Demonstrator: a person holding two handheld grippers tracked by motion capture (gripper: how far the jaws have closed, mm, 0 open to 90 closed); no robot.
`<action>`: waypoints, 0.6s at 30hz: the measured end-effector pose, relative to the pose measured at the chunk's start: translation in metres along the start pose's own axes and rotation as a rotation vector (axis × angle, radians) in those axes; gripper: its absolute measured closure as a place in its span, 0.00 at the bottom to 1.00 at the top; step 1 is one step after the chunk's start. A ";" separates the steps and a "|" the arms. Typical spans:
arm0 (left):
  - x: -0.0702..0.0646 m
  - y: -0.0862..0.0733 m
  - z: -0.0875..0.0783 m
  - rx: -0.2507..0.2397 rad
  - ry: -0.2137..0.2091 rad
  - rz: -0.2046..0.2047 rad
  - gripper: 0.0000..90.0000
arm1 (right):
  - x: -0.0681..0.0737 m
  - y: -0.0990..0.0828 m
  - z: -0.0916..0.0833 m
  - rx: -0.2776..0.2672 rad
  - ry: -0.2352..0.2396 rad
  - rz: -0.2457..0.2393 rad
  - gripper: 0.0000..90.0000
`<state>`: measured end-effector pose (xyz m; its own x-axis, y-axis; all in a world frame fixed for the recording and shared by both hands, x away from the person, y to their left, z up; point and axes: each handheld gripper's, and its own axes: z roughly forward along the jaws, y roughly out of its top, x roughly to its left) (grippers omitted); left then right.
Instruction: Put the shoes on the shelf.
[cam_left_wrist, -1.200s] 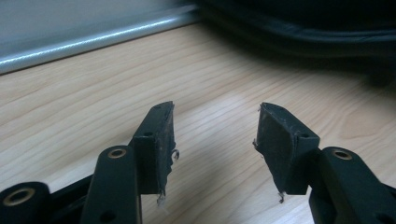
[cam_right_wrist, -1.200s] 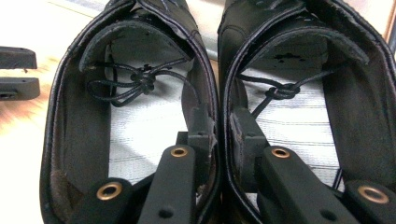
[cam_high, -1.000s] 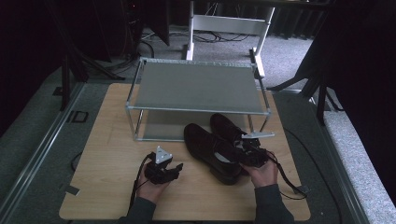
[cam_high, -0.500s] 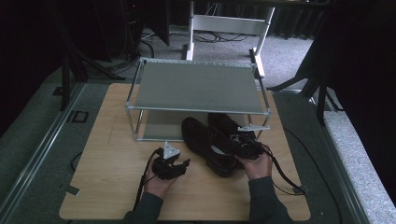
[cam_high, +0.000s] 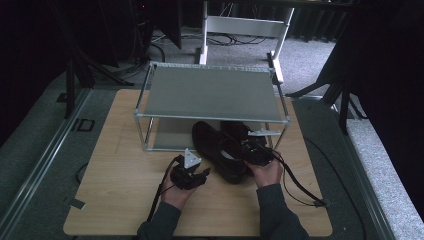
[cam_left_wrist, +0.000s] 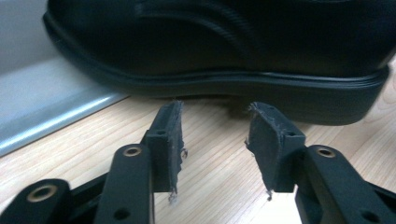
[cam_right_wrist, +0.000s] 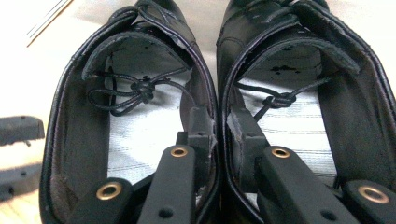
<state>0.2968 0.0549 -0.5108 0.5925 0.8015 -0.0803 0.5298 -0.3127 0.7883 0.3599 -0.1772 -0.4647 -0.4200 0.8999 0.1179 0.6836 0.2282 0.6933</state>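
Two black lace-up shoes stand side by side on the wooden table, the left shoe (cam_high: 217, 150) (cam_right_wrist: 79, 116) and the right shoe (cam_high: 239, 131) (cam_right_wrist: 355, 102), toes under the rack. My right gripper (cam_high: 254, 150) (cam_right_wrist: 219, 123) is shut on their two adjoining inner walls, one jaw inside each shoe. My left gripper (cam_high: 202, 174) (cam_left_wrist: 215, 126) lies low on the table beside the left shoe's sole (cam_left_wrist: 233, 93). Its jaws have just been closing but stand open with nothing between them, tips a little short of the sole.
A metal two-level rack (cam_high: 210, 92) stands at the middle of the table; its lower grey shelf (cam_left_wrist: 42, 102) lies just past the shoes. Bare table (cam_high: 115, 165) spreads to the left. The right gripper's cable (cam_high: 300, 187) trails to the right edge.
Both hands moved forward toward the rack. The shoes went along in the right gripper, toes now under the top shelf. The left gripper came closer to the left shoe's side and its jaws narrowed.
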 end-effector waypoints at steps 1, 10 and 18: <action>-0.002 0.001 0.001 0.003 -0.003 0.006 0.64 | 0.001 0.000 0.002 -0.003 -0.003 0.003 0.89; -0.006 0.011 0.014 0.008 0.006 -0.012 0.71 | 0.014 0.003 0.013 -0.026 -0.038 -0.003 0.89; 0.003 0.013 0.020 0.016 0.021 -0.007 0.74 | 0.027 0.007 0.020 -0.033 -0.059 -0.024 0.89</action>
<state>0.3179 0.0432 -0.5126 0.5759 0.8142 -0.0733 0.5441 -0.3149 0.7777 0.3654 -0.1441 -0.4715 -0.3995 0.9148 0.0594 0.6529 0.2384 0.7189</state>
